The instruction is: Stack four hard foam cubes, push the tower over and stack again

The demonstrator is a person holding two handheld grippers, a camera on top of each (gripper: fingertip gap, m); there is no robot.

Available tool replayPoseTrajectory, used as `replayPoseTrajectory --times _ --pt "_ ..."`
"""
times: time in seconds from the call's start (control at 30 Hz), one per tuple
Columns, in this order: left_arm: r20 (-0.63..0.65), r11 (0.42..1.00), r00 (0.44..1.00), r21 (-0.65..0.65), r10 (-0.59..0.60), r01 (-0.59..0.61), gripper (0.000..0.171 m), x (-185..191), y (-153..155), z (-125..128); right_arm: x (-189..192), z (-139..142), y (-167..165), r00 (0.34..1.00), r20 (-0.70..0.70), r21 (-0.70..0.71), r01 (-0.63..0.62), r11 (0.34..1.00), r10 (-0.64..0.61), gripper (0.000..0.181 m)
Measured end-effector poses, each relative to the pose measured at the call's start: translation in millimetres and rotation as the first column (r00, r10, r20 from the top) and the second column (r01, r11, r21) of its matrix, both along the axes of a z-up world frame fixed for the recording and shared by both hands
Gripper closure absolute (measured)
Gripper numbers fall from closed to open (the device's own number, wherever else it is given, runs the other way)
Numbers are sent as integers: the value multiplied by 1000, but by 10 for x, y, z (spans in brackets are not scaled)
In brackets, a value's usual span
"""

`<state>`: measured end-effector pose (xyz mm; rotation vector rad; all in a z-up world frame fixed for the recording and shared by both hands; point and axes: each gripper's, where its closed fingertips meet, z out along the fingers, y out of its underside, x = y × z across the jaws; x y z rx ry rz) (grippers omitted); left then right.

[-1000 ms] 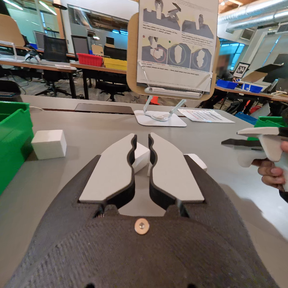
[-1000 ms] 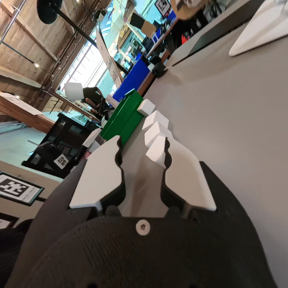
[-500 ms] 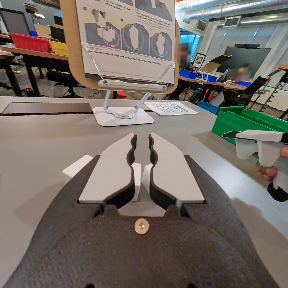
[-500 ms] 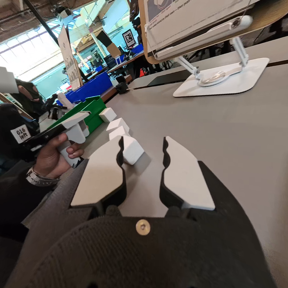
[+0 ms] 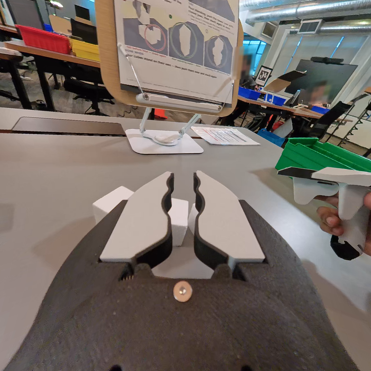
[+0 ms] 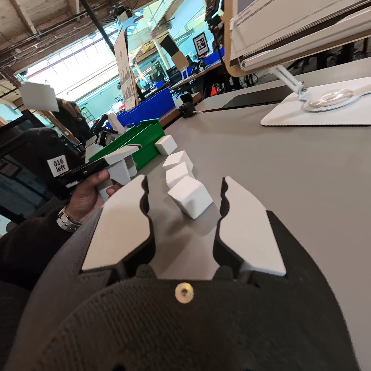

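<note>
Right tongs (image 6: 183, 184) gape around the nearest foam cube (image 6: 190, 195); left tongs (image 5: 181, 183) nearly together, empty. We centre, then close squarely.

Grey table (image 6: 281, 180) bears four cubes (image 6: 190, 197), seemingly toppled.

four white foam cubes (image 6: 189, 195) lie toppled in a row on the grey table, none stacked.

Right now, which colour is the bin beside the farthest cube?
Green: the bin by the farthest cube shows best in the right wrist view.
</note>
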<state>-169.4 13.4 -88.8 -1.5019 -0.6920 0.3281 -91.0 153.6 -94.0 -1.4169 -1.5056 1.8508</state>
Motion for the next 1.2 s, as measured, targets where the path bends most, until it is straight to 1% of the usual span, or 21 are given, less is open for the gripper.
replayPoseTrajectory --times 0.2,0.37,0.53,0.63,0.73,0.83,0.93,1.2 --pt "17 999 998 1 53 -53 151 4 -241 -21 -95 27 -205 997 -50 77 -53 996 57 106" --pt "23 996 996 -2 87 -87 149 19 -391 -32 -146 37 -376 992 -72 112 -94 989 103 102" --pt "29 995 994 -3 103 -103 146 18 -454 -40 -132 -19 -506 988 -32 155 -147 977 154 102" --pt "31 995 994 -4 101 -101 144 17 -441 -43 -117 -71 -535 987 -16 204 -151 967 157 103" --pt "30 996 996 -7 89 -88 143 18 -391 -44 -103 -90 -503 990 -30 272 -122 954 135 105" --pt "32 998 997 -16 68 -67 142 20 -316 -58 -92 -106 -443 993 -35 307 -93 947 108 107" --pt "33 999 998 -19 48 -47 142 21 -243 -63 -78 -120 -376 996 -30 311 -71 948 84 107" --pt "37 1000 999 -22 -2 3 141 19 -49 -70 -25 -104 -175 999 -26 265 -11 964 19 107"
